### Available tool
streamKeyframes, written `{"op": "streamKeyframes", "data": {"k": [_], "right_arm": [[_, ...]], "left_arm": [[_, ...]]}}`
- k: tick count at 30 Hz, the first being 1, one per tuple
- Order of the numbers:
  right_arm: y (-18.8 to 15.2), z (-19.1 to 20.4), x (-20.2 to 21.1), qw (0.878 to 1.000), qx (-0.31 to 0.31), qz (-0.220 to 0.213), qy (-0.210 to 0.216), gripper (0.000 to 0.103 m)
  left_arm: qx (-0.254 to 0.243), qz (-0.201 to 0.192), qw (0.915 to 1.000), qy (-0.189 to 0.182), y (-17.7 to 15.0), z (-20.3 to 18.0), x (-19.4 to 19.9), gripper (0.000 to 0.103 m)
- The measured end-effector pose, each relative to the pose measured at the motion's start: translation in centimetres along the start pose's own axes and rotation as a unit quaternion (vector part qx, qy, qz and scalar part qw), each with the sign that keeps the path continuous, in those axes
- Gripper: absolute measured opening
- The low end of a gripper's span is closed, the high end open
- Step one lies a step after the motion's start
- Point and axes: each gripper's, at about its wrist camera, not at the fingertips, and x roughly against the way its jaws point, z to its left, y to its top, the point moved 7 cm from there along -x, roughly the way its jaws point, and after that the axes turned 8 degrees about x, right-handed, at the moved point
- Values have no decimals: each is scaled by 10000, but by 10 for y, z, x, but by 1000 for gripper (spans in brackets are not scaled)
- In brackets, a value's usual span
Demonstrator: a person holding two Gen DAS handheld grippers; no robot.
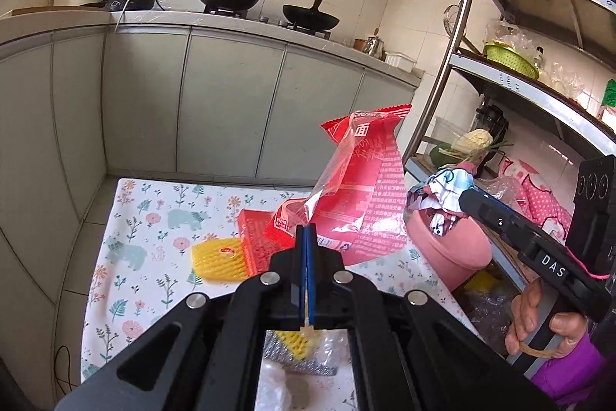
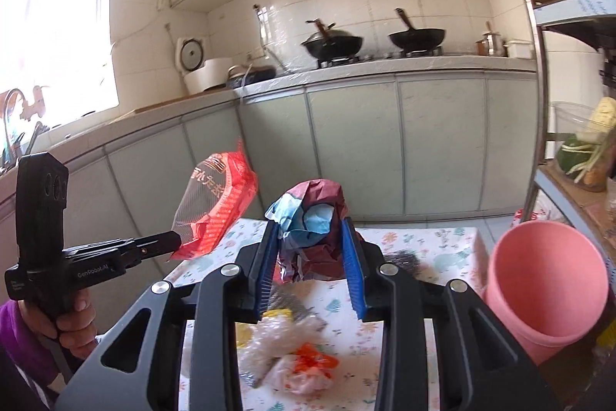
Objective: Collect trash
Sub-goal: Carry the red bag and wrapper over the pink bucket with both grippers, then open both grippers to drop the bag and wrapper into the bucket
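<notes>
My left gripper (image 1: 307, 229) is shut on the lower edge of a red plastic wrapper (image 1: 358, 187), which hangs in the air above the floral table (image 1: 154, 218). In the right wrist view the same wrapper (image 2: 215, 207) sticks up from the left gripper (image 2: 178, 238) at the left. My right gripper (image 2: 310, 224) is shut on a crumpled maroon and light-blue paper wad (image 2: 312, 237) between its blue pads (image 2: 352, 257). The left wrist view shows that wad (image 1: 442, 187) held over the rim of the pink bin (image 1: 446, 249). The pink bin (image 2: 546, 287) stands at the table's right edge.
On the table lie a yellow mesh piece (image 1: 219, 259), a flat red packet (image 1: 254, 237), and clear plastic with an orange wrapper (image 2: 296, 361). A metal shelf rack (image 1: 500, 76) stands to the right, with grey kitchen cabinets (image 1: 231, 103) and woks behind.
</notes>
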Motion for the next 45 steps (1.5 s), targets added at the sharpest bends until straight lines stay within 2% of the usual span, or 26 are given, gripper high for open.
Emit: {"op": "streamKeyframes", "data": {"k": [6, 13, 25, 28, 35, 42, 45], "right_arm": [[-3, -54, 25, 9978, -276, -183, -570, 33], [-17, -119, 48, 9901, -717, -322, -1159, 33], [-67, -209, 58, 9724, -1375, -77, -1882, 33], [-81, -224, 55, 9688, -1530, 16, -1949, 33], [-107, -241, 45, 9648, -1602, 295, -2066, 33], [-123, -250, 37, 9617, -1668, 478, -2121, 33], [-129, -251, 34, 9604, -1651, 576, -2169, 38]], "left_arm": [[-246, 35, 9989, -409, 11, -51, -27, 0], [-550, 255, 9945, -851, 8, -113, -66, 0], [-1051, 912, 9811, -1342, -21, -213, -152, 0], [-1174, 1125, 9776, -1333, -37, -228, -173, 0], [-1469, 1647, 9696, -1059, -75, -247, -220, 0], [-1597, 1867, 9651, -907, -91, -254, -249, 0], [-1614, 1882, 9652, -831, -95, -252, -253, 2]]}}
